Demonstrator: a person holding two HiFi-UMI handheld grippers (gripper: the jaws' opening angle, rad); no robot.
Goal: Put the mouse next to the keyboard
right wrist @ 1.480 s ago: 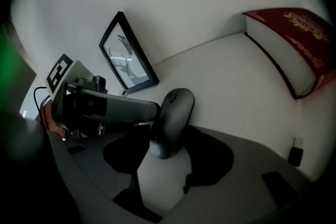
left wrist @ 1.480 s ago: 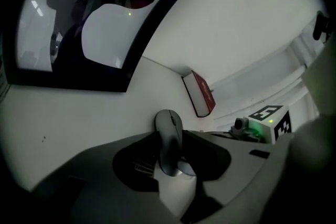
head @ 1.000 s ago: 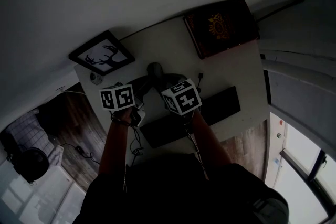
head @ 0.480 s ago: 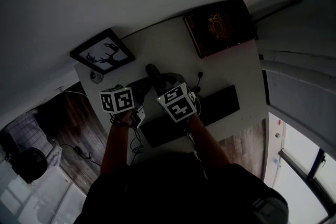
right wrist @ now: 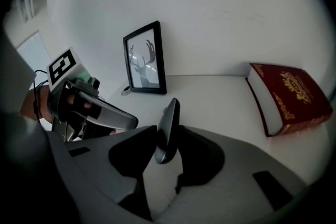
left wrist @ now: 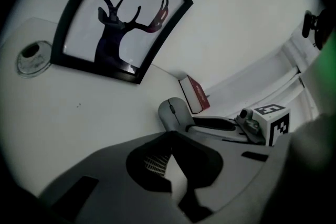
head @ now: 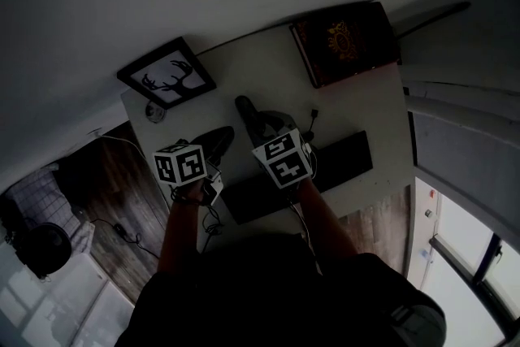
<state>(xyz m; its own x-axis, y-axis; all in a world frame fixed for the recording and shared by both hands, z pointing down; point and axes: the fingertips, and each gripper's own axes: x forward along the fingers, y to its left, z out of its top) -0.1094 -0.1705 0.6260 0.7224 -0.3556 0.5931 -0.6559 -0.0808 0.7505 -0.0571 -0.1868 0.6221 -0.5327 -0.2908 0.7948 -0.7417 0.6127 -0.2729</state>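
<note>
r gripper (right wrist: 167,139) is clamped on the mouse (right wrist: 170,115). its jaws have just been closing, w/ the mouse btwn them. mouse stands on edge btwn the pads, centre of the right gripper view. in head view the mouse (head: 247,110) is mid-frame over the white table (head: 357,106), just up-left of the black keyboard (head: 337,162), which runs across lower centre. l gripper (left wrist: 170,135) is closed w/ nothing in it, tips together at bottom centre of its view. it's left of the r one, near but apart. deer pic frame (head: 166,79) upper left, red book (head: 345,41) upper right, both at the table's far edge.
</note>
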